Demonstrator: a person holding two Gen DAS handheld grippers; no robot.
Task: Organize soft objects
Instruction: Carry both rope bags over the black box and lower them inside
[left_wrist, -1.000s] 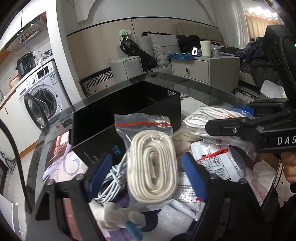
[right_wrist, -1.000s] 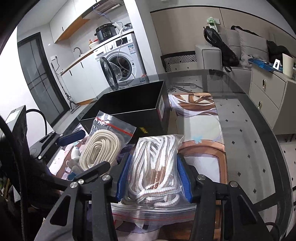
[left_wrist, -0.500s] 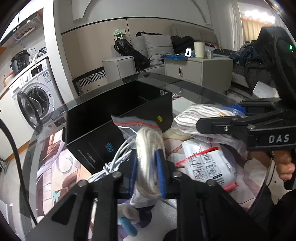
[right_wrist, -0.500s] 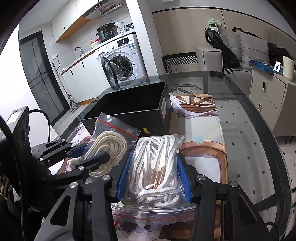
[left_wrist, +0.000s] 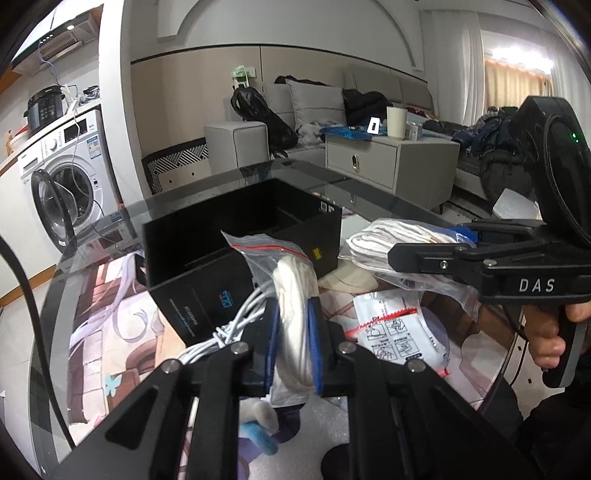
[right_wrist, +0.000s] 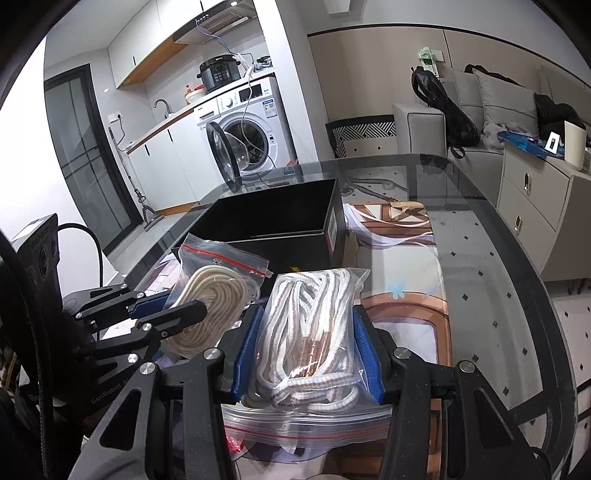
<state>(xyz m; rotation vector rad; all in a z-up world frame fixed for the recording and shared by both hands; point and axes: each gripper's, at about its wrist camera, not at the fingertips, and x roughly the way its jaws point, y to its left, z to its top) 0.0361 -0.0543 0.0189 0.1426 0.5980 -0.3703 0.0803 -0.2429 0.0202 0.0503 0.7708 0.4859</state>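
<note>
Glossy clear plastic bags (right_wrist: 314, 332) (woven cord inside), matt black box (right_wrist: 273, 221), smooth reflective glass table (right_wrist: 498, 277)

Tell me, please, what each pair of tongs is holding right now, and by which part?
Left tongs: the bag of cream cord, pinched across the coil's middle. Right tongs: the bag of white rope, clamped across the bundle's sides.

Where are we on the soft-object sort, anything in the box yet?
Nothing visibly done: the part of the black box in view holds nothing. In hand: the left gripper is clamped on the bagged cream rope coil, and the right gripper on the bagged white cord bundle. Left: both bags, plus the loose white cable and printed packet on the table.
</note>
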